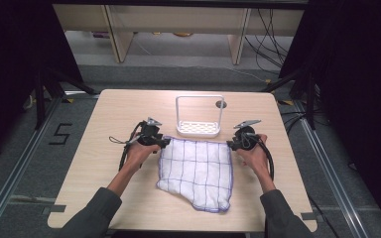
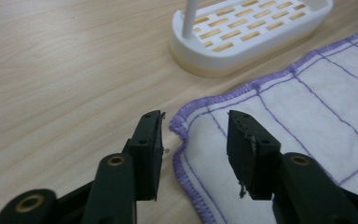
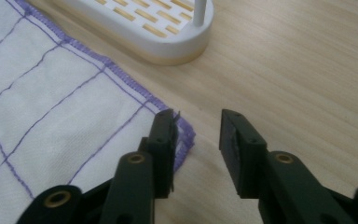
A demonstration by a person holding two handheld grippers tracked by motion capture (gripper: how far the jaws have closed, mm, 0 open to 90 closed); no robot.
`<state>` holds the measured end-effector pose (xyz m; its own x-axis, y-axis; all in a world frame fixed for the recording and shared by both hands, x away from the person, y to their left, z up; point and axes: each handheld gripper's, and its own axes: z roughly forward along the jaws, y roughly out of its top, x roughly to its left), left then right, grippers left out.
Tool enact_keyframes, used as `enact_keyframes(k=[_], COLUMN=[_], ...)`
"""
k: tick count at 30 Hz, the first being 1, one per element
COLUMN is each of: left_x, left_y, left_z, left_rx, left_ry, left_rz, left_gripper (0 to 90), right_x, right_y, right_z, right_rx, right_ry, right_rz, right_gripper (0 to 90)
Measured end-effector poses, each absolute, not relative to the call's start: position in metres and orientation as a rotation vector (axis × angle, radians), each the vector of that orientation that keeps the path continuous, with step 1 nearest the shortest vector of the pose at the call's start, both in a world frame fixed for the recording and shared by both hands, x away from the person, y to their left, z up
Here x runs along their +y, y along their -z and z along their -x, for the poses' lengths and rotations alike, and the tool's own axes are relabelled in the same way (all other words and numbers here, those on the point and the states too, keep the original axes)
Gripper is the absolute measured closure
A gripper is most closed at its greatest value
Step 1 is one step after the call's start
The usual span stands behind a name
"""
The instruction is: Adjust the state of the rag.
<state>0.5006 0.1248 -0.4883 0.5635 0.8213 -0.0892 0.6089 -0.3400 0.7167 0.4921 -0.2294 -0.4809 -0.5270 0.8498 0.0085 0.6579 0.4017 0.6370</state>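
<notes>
Cloth (image 1: 197,171) lies flat on the table (image 1: 94,163), white rack (image 1: 199,129) just beyond; left gripper (image 2: 195,140) and right gripper (image 3: 196,135) stand apart at its far corners, gripping nothing.

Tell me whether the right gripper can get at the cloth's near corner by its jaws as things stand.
Probably yes. The right gripper is open just above the cloth, whose corner lies flat on the table beside its jaws, nothing between.
</notes>
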Motion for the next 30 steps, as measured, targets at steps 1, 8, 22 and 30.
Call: enact_keyframes(k=[1,8,22,30], left_x=[0.126,0.128,0.112,0.125], left_y=[0.489,0.503,0.503,0.476], left_z=[-0.502,-0.512,-0.512,-0.5], left_rx=[1.153,1.273,1.102,1.038], left_ry=[-0.371,-0.357,-0.343,-0.328], left_rz=[-2.067,-2.032,-2.09,-2.076], left_gripper=[50.9,41.3,84.4,87.4], right_x=[-0.229,-0.222,-0.218,-0.226], right_y=[0.481,0.488,0.494,0.471], right_z=[-0.494,-0.502,-0.505,-0.493], right_rx=[2.354,2.371,2.425,2.425], right_ry=[-0.85,-0.819,-0.85,-0.941], right_rz=[-1.292,-1.325,-1.345,-1.288], right_gripper=[61.9,56.5,86.2,88.5])
